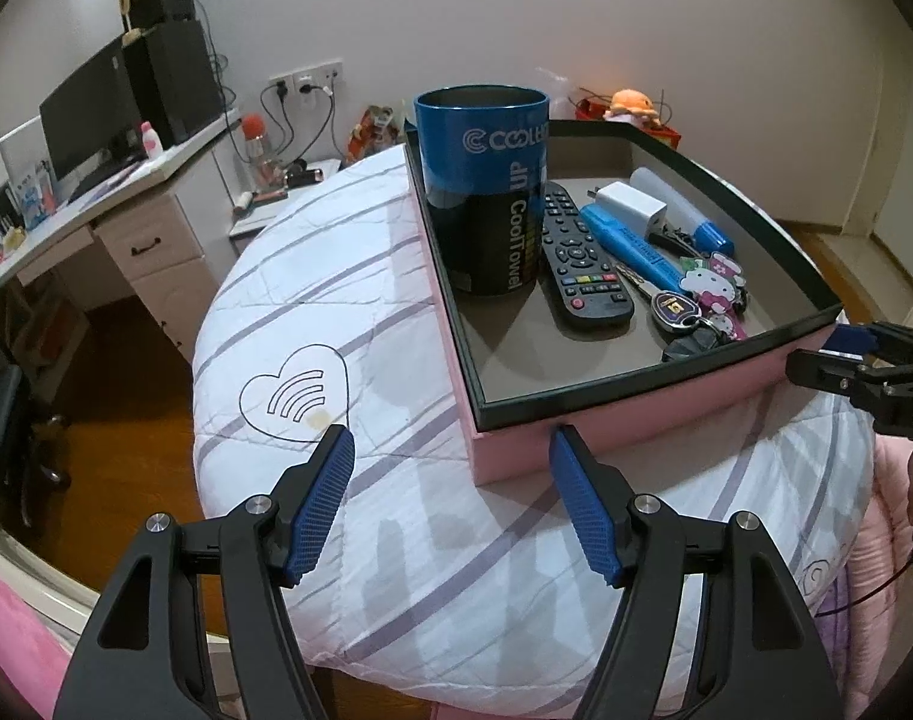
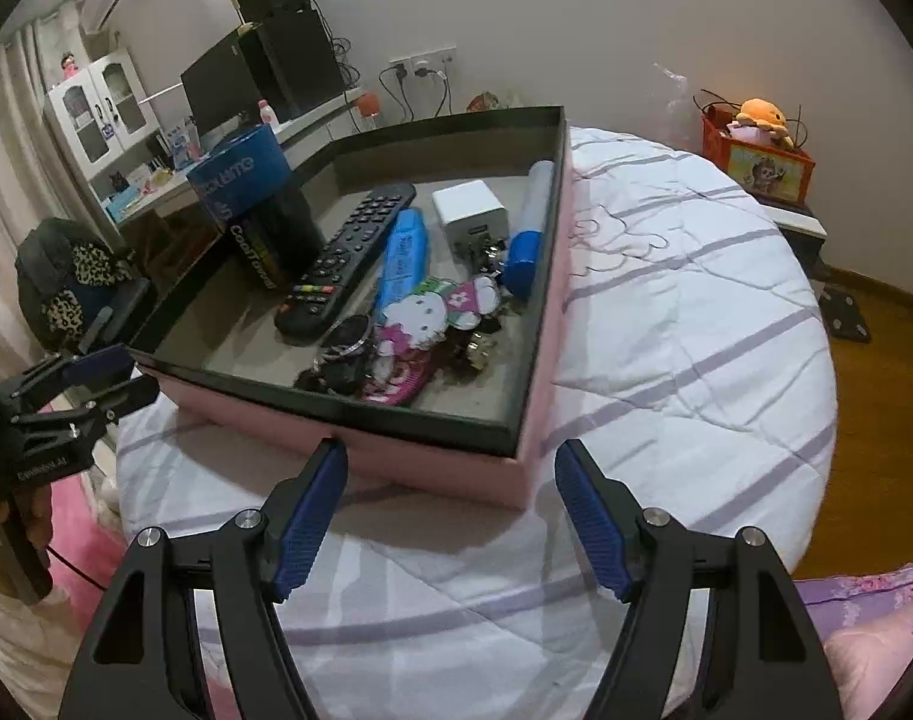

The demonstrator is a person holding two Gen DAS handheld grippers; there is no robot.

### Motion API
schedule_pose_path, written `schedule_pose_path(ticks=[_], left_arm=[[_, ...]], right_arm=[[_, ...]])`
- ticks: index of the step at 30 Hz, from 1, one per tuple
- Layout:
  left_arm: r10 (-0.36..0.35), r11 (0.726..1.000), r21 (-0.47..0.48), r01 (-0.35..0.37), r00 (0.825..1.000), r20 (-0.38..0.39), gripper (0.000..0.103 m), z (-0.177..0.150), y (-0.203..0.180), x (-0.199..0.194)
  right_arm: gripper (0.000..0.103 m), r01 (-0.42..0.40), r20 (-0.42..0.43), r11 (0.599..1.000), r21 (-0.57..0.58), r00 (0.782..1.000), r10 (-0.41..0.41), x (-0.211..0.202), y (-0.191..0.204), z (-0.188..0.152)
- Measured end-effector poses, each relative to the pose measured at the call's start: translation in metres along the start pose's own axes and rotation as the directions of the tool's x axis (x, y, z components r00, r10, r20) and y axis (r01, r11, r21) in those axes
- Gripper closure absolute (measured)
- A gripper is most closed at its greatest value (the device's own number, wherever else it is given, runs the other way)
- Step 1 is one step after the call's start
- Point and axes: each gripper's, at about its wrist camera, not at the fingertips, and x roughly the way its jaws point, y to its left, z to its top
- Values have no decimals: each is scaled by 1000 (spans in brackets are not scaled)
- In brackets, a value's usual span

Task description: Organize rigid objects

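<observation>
A pink box (image 1: 576, 444) (image 2: 396, 462) with a black rim lies on a white quilt. Inside stand a blue and black CoolTowel can (image 1: 486, 192) (image 2: 258, 210), a black remote (image 1: 582, 258) (image 2: 348, 252), a blue marker (image 1: 630, 252) (image 2: 402, 252), a white charger (image 1: 630, 207) (image 2: 468, 210), a white tube with a blue cap (image 1: 684, 210) (image 2: 528, 234) and Hello Kitty keys (image 1: 708, 294) (image 2: 420, 324). My left gripper (image 1: 450, 498) is open and empty, just before the box's near corner. My right gripper (image 2: 450, 510) is open and empty before the box's near side.
The white quilt (image 1: 348, 324) (image 2: 696, 312) covers a rounded bed. A desk (image 1: 126, 180) with a monitor and speakers stands at the left. A red box with an orange plush (image 2: 756, 150) stands at the back right. Wooden floor (image 2: 870, 420) lies beyond the bed.
</observation>
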Motion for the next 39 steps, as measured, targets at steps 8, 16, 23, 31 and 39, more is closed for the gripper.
schedule_pose_path(ticks=[8, 16, 23, 31, 39], left_arm=[[16, 1000, 7, -16, 1000, -8, 33, 4, -4, 5], [-33, 999, 0, 33, 999, 21, 33, 4, -10, -13], [-24, 1000, -6, 24, 993, 117, 11, 11, -16, -51], [9, 1000, -29, -3, 981, 194, 0, 10, -26, -90], [70, 998, -25, -66, 956, 283, 0, 10, -34, -136]], right_arm=[[28, 13, -8, 1000, 5, 1000, -13, 6, 10, 3], [27, 45, 16, 999, 26, 999, -46, -14, 11, 0], [23, 112, 94, 993, 39, 989, -115, -54, 25, 3], [14, 149, 165, 989, 18, 975, -150, -81, 57, 9], [0, 196, 268, 980, -28, 946, -182, -119, 88, 4]])
